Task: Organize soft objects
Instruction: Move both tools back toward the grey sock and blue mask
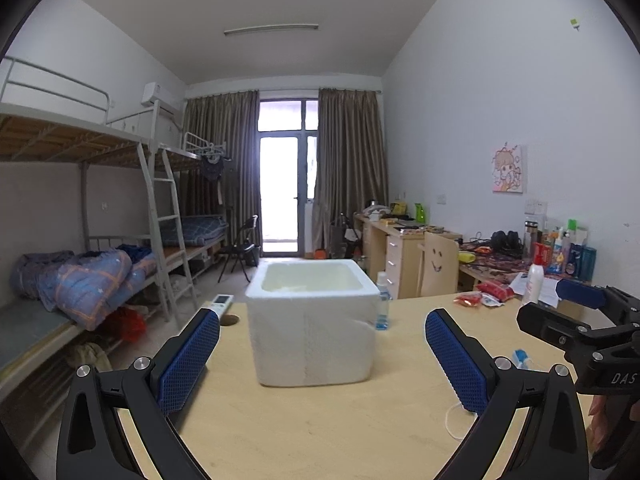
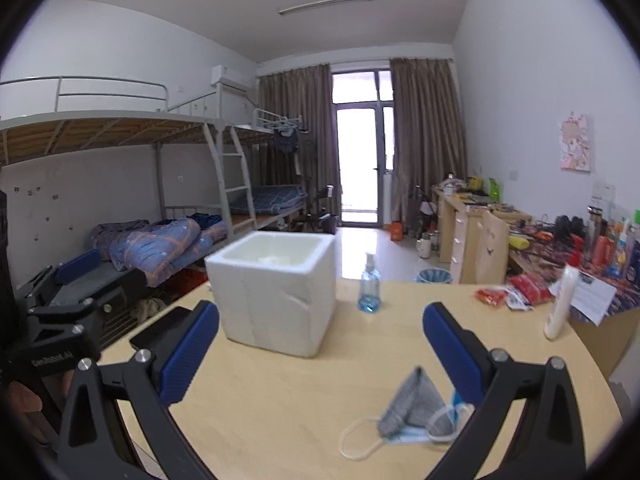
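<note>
A white foam box (image 1: 312, 332) (image 2: 276, 300) stands open-topped on the wooden table (image 2: 304, 396); something pale lies inside, too dim to name. A grey face mask (image 2: 416, 404) rests on a light blue mask (image 2: 404, 436) with white ear loops, near the table's front, just inside my right gripper's right finger. My right gripper (image 2: 322, 310) is open and holds nothing. My left gripper (image 1: 323, 320) is open too, facing the box from a short way back. Each gripper shows at the edge of the other's view: the right gripper (image 1: 560, 312), the left gripper (image 2: 76, 284).
A blue sanitizer bottle (image 2: 370, 288) stands right of the box. Further right are red snack packets (image 2: 494, 296) and a white lotion bottle (image 2: 560, 304). A remote (image 1: 222, 302) and a black phone (image 2: 160, 332) lie at the table's left edge. Bunk beds stand beyond, a cluttered desk (image 2: 520, 216) on the right.
</note>
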Tool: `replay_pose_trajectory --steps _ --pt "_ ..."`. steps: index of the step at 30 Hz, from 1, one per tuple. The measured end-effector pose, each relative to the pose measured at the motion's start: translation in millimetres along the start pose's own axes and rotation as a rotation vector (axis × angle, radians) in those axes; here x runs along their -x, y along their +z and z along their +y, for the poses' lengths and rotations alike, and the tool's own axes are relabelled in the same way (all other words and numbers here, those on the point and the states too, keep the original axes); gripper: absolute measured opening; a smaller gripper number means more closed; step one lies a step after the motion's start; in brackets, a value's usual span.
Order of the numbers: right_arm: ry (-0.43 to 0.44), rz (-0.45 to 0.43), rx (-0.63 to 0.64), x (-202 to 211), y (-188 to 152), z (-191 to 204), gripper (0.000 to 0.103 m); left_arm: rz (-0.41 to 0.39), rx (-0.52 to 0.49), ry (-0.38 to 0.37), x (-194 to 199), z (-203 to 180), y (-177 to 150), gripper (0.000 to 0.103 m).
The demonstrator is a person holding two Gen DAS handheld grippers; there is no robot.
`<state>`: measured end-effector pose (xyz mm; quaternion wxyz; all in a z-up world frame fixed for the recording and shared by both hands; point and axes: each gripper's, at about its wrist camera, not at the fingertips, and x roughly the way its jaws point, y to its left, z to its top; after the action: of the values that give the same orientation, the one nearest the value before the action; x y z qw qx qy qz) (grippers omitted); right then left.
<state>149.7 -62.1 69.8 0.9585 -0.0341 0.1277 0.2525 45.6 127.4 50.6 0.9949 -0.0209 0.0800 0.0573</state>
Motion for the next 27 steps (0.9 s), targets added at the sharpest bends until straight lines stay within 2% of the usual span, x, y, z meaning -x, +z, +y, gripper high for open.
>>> replay_pose_trajectory --steps 4,13,18,22,27 --pt "-0.053 -0.005 0.0 6.3 -16.3 -8.2 0.103 -0.016 0.022 0.005 0.6 -3.4 -16.5 0.103" --pt "-0.051 0.02 -0.008 11.6 -51.9 -15.2 0.103 0.033 0.01 0.0 -6.4 -12.0 -54.4 0.103" --pt "-0.053 0.046 -0.026 10.9 -61.3 -20.0 0.103 0.056 0.006 -0.018 -10.3 -15.1 -55.2 0.103" --pt "-0.063 0.032 -0.032 15.9 -57.5 -23.0 0.103 0.058 0.014 -0.021 -11.2 -13.7 -54.5 0.103" --pt "-0.087 0.044 -0.051 17.0 -58.1 -32.8 0.103 0.084 0.016 -0.069 -19.4 -24.9 -55.0 0.103"
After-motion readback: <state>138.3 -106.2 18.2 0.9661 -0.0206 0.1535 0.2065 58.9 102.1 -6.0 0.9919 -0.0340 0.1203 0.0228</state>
